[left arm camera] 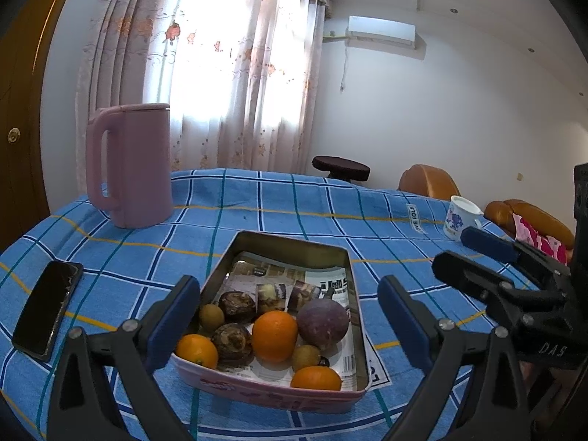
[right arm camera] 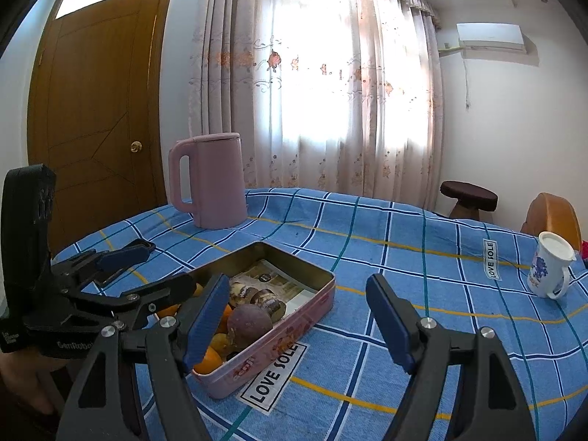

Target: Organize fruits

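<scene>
A pink metal tin point(left arm camera: 279, 398) sits on the blue checked tablecloth, lined with printed paper. It holds three oranges point(left arm camera: 274, 335), a purple passion fruit point(left arm camera: 322, 322), two dark brown fruits point(left arm camera: 232, 342) and small greenish-brown fruits point(left arm camera: 212, 316). My left gripper point(left arm camera: 290, 316) is open, its jaws on either side of the tin's near end, above it. My right gripper point(right arm camera: 297, 316) is open and empty, to the right of the tin point(right arm camera: 272, 345); the passion fruit point(right arm camera: 249, 324) shows beside its left finger. The left gripper point(right arm camera: 147, 268) also shows over the tin.
A pink kettle point(left arm camera: 130, 165) stands at the back left. A black phone point(left arm camera: 47, 308) lies at the left. A white mug with blue flowers point(right arm camera: 549, 270) stands at the right. Chairs and a stool stand beyond the table's far edge.
</scene>
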A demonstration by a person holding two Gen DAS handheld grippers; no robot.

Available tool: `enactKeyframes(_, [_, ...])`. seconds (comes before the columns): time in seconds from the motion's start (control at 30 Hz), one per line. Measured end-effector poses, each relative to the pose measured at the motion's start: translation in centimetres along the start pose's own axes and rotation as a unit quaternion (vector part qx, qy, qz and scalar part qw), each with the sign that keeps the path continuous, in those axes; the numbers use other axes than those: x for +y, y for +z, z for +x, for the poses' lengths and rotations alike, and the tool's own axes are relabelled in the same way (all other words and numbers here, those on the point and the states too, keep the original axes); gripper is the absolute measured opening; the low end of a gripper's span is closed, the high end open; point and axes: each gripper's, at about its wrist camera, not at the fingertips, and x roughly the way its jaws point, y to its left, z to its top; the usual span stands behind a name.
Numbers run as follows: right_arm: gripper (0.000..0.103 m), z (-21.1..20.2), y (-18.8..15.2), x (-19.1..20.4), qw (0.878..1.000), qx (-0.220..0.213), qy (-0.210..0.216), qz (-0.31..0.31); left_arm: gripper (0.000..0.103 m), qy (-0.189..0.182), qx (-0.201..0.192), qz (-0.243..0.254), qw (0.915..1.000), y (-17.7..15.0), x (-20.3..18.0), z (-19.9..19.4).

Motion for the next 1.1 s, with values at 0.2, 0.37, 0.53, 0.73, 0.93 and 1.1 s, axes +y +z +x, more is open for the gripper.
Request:
enactKeyframes(0.2, [0.078,-0.5,0.0,-0.4,1.000,-0.006,-0.004,0.005,0.103,0.001,-0.001,0.003,1.0000,0.0,-0.3,-0.1])
enactKeyframes(0.37, [0.078,-0.8,-0.2,-1.0,1.000,-0.009,-0.011,0.013,0.103,0.007,0.002,0.010,0.9999,0.0,-0.6,-0.2])
enactKeyframes(0.53, [0.078,-1.2,-0.1,-1.4,1.000,-0.015,-0.018,0.014,0.103,0.005,0.000,0.013,0.9999,0.1,-0.9,-0.3])
enactKeyframes(0.73, [0.078,-1.8,0.0,-1.5,0.999,-0.023,-0.026,0.008,0.103,0.010,-0.006,0.020,0.9997,0.4,-1.2,-0.7])
enactKeyframes(0.93, [0.078,-1.9,0.1,-1.5,0.999,-0.025,-0.029,0.005,0.103,0.014,-0.016,0.029,0.9994,0.7,-1.6,-1.1])
enactKeyframes(1.1, [0.079,-1.7,-0.3,-1.8,0.999,-0.021,-0.033,0.007,0.103,0.006,-0.019,0.033,0.9992,0.6,-1.8,-1.3])
